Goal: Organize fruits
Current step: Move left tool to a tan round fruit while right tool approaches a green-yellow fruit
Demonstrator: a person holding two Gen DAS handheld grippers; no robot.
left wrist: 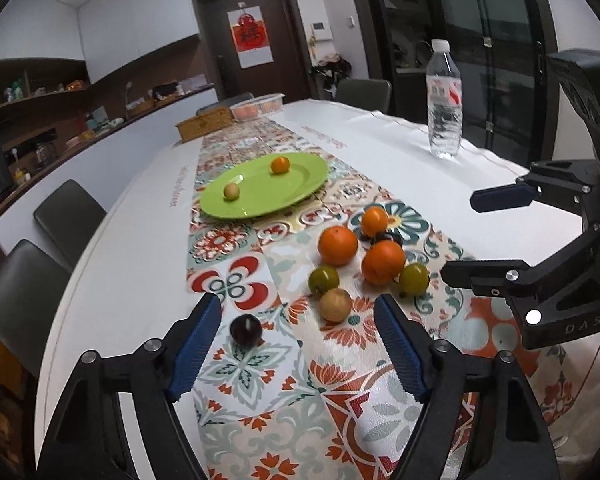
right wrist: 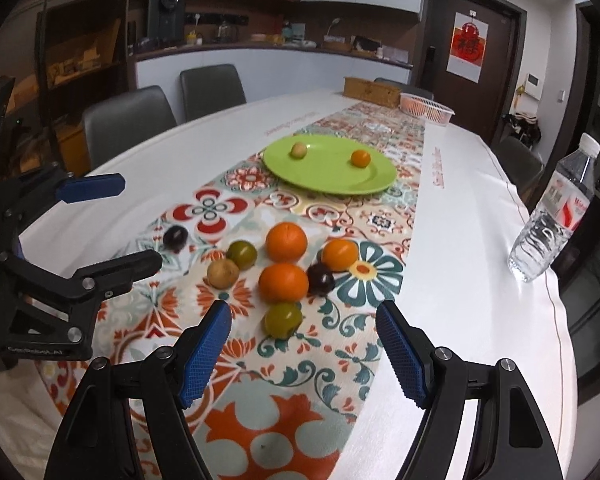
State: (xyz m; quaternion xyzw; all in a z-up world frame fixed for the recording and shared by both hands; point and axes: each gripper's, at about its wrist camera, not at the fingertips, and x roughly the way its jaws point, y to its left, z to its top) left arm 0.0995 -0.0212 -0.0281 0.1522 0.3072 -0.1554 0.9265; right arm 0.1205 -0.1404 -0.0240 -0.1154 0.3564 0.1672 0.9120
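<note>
Left wrist: our left gripper (left wrist: 300, 344) and right gripper (right wrist: 304, 352) both gape, nothing held. 2 fruits on green plate (left wrist: 300, 196); loose fruit cluster (left wrist: 364, 256) on patterned runner (left wrist: 260, 400).

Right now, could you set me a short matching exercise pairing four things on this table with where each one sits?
Things:
1. small orange fruit
2. dark plum
3. water bottle
4. wicker box

Places:
A. alone on the runner, between the left gripper's open jaws
B. far end of the table
C. on the green plate
D. upright on the white cloth

Pairs: 1-C, 2-A, 3-D, 4-B
</note>
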